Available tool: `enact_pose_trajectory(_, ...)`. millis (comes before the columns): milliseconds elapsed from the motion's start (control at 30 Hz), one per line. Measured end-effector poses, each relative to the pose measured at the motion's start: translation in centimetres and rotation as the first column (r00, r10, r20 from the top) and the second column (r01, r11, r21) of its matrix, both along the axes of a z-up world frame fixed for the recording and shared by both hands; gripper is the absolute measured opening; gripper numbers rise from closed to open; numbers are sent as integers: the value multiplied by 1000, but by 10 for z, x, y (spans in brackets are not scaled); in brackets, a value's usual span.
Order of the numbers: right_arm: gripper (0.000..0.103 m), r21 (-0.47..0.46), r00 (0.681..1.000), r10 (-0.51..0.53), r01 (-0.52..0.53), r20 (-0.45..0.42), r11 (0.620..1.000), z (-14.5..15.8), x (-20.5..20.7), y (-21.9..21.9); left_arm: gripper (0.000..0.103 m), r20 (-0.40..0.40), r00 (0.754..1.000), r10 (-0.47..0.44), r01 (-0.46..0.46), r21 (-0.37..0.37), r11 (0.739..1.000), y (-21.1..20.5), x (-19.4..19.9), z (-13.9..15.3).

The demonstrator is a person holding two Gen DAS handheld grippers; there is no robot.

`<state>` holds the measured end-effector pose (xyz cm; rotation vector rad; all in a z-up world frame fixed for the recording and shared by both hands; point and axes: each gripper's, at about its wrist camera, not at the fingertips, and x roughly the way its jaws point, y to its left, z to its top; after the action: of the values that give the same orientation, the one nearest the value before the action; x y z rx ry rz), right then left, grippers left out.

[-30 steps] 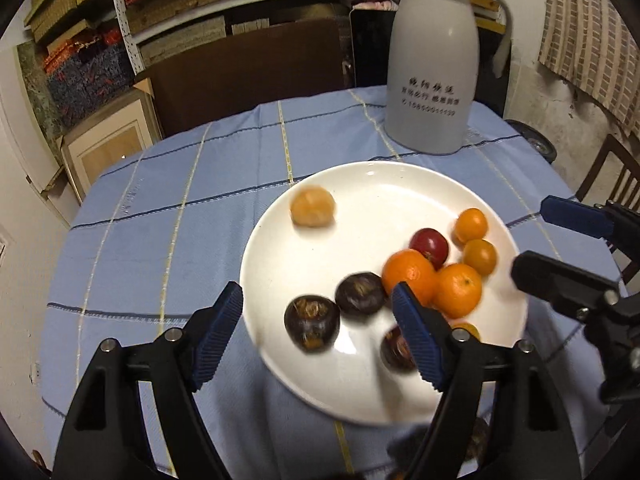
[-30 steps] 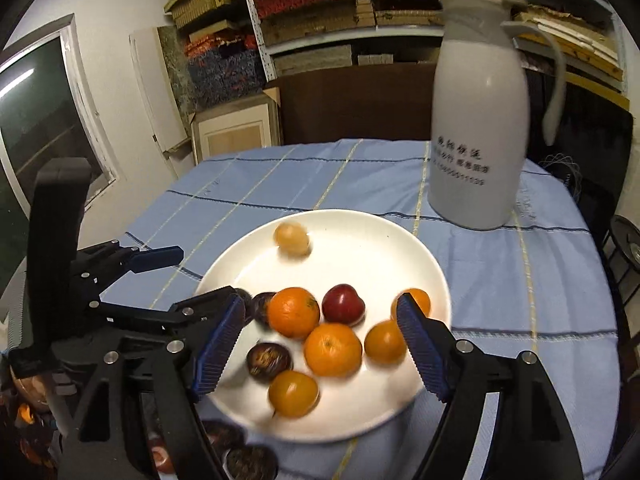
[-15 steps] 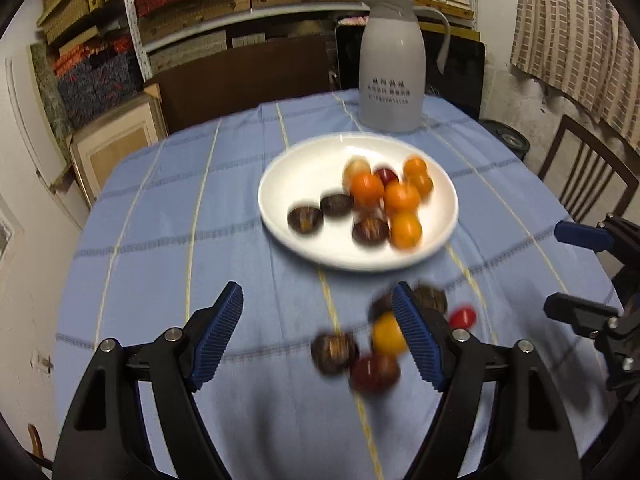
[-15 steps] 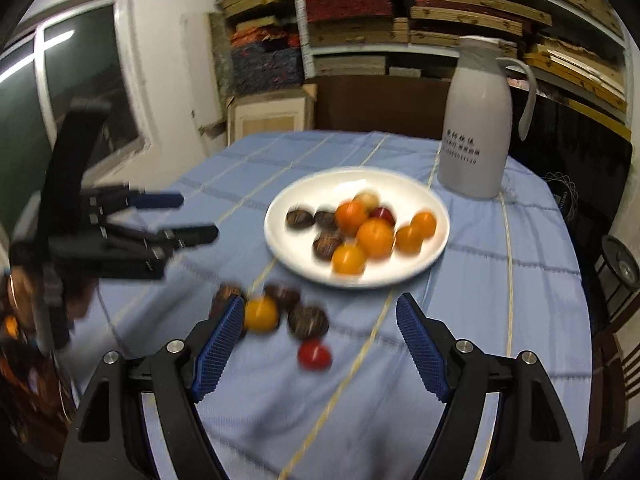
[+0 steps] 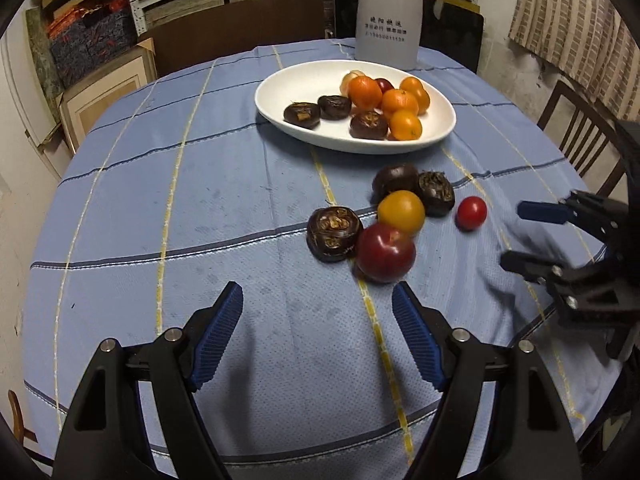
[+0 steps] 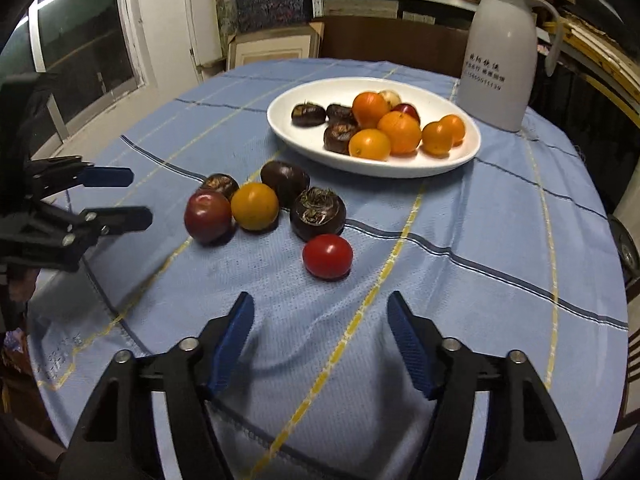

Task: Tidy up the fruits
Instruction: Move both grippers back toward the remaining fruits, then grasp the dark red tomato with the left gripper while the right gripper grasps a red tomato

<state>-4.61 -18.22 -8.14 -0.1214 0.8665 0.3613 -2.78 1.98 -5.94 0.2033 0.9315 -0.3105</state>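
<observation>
A white plate (image 5: pixel 304 128) (image 6: pixel 452 164) at the far side of the table holds several oranges, dark chestnut-like fruits and a red fruit. Loose on the cloth lie a dark red plum (image 5: pixel 385 253) (image 6: pixel 207 217), an orange (image 5: pixel 401 211) (image 6: pixel 254 205), dark fruits (image 5: pixel 334 233) (image 6: pixel 317 213) and a small red tomato (image 5: pixel 471 213) (image 6: pixel 327 256). My left gripper (image 5: pixel 318 304) is open, empty, just short of the plum. My right gripper (image 6: pixel 320 312) (image 5: pixel 516 236) has its jaws closing with nothing between them, the tomato lying just ahead.
A white thermos jug (image 5: pixel 387 16) (image 6: pixel 498 52) stands behind the plate. The round table wears a blue checked cloth (image 5: pixel 200 200). A wooden chair (image 5: pixel 580 140) is at the right, shelves of boxes (image 5: pixel 100 20) behind, a window (image 6: pixel 80 48) to the left.
Both grippers have pulled back from above the plate toward the near table edge and dropped lower. The loose fruits have come into view ahead of them. The right gripper's fingers have narrowed.
</observation>
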Motion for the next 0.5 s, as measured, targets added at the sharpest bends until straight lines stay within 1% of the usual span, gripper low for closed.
enact_pose_trajectory(100, 62, -19, 1000, -1, 1, -5, 1000, -4, 10, 6, 75, -10, 1000, -18, 18, -11, 1000, -3, 0, -2)
enact_pose_trajectory(367, 50, -38, 1000, -8, 7, -30, 999, -14, 32, 14, 75, -35, 998, -50, 50, -4, 999, -15, 2, -13)
enact_pose_trajectory(500, 37, -40, 1000, -5, 4, -27, 999, -16, 36, 15, 75, -47, 998, -52, 51, -13, 999, -20, 5, -16)
